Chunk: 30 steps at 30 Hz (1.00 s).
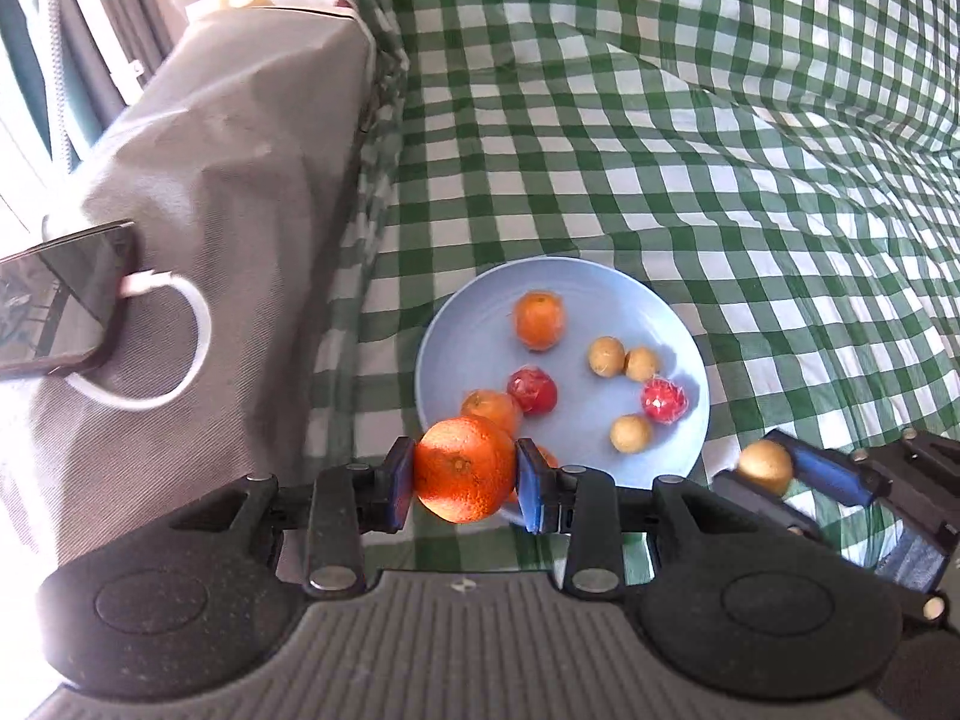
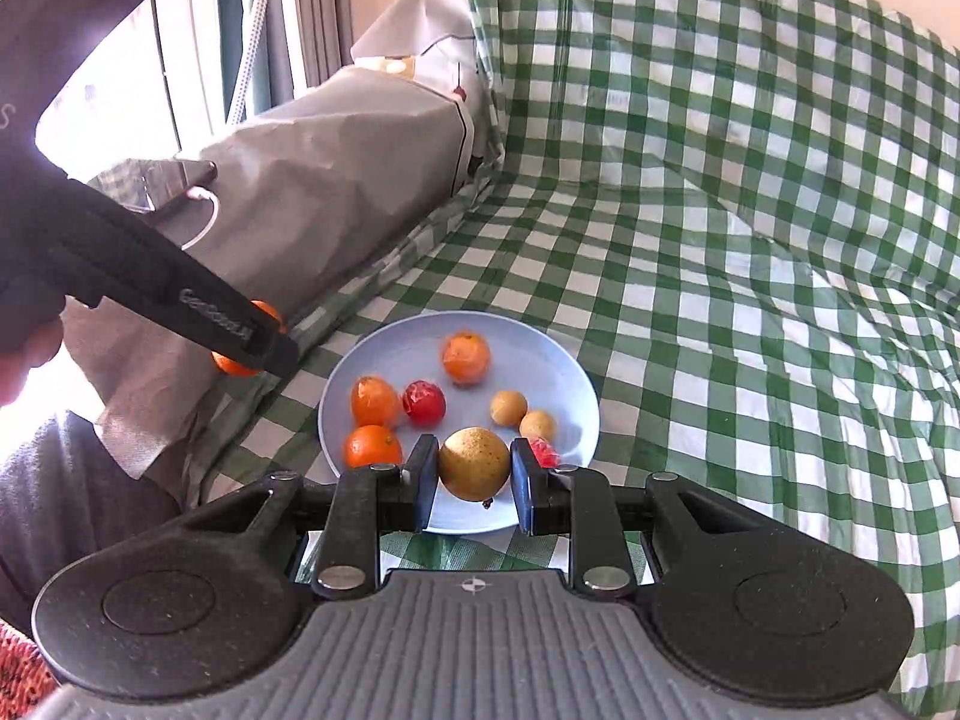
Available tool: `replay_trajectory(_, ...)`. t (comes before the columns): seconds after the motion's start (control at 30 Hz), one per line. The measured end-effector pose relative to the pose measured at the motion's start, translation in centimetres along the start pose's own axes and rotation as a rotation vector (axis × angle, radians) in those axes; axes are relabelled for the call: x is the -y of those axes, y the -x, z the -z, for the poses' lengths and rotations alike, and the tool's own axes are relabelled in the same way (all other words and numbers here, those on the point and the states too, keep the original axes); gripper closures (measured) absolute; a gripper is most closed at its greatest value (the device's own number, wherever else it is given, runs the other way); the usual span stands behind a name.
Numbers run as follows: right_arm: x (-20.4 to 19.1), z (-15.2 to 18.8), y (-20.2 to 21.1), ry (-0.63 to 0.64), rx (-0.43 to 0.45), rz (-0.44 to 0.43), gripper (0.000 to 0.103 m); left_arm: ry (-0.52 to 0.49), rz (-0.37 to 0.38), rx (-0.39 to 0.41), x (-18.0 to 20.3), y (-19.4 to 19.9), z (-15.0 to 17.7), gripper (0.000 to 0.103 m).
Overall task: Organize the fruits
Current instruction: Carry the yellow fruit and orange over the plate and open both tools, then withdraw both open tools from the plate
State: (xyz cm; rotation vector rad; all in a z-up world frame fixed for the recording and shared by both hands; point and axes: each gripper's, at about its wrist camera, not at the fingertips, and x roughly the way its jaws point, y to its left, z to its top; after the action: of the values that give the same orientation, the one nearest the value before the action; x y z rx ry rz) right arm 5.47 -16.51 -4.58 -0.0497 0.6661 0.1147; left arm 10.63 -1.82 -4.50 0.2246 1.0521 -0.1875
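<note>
A: What does the left gripper (image 1: 465, 471) have?

B: Its jaws are closed on an orange (image 1: 463, 469), held above the near-left rim of the blue plate (image 1: 474, 300).

A: And the right gripper (image 2: 474, 467)?

B: Its jaws pinch a round yellow-brown fruit (image 2: 474, 463) over the plate's near edge.

A: What's on the plate?

B: Oranges, red fruits and small yellow-brown ones, lying loose. The plate sits on the green checked cloth (image 1: 690, 150).
</note>
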Motion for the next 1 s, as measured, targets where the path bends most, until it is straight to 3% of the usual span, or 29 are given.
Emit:
replay_trajectory(0.4,0.8,-0.8,-8.8,0.036,-0.120,0.028,0.076,-0.076,-0.028,-0.073,2.3,-7.5,-3.0,0.060)
replay_trajectory(0.43,0.9,-1.0,-9.3,0.039,-0.134,0.017,0.074,-0.076,-0.026,-0.077,2.2,-7.3,-3.1,0.040)
replay_trajectory(0.47,1.0,-1.2,-9.6,0.037,-0.139,0.016,0.069,-0.072,-0.030,-0.072,2.0,-7.0,-3.2,0.011)
replay_trajectory(0.5,1.0,-1.3,-9.8,0.034,-0.146,0.024,0.049,-0.067,-0.045,-0.054,1.9,-6.4,-3.1,0.001)
replay_trajectory(0.53,1.1,-1.4,-9.7,0.031,-0.156,0.032,0.029,-0.065,-0.062,-0.025,1.7,-5.5,-2.9,0.000)
replay_trajectory(0.63,1.0,-1.3,-7.9,0.009,-0.142,0.062,0.008,-0.080,-0.062,-0.024,1.5,-3.4,-2.0,0.000)
replay_trajectory(0.73,0.7,-0.4,-5.2,-0.009,-0.142,0.091,0.003,-0.035,-0.052,-0.030,0.8,-1.4,-0.3,0.000)
replay_trajectory(1.0,-1.2,2.9,1.1,-0.074,-0.080,0.174,0.001,0.008,-0.075,-0.010,0.2,2.8,3.3,0.000)
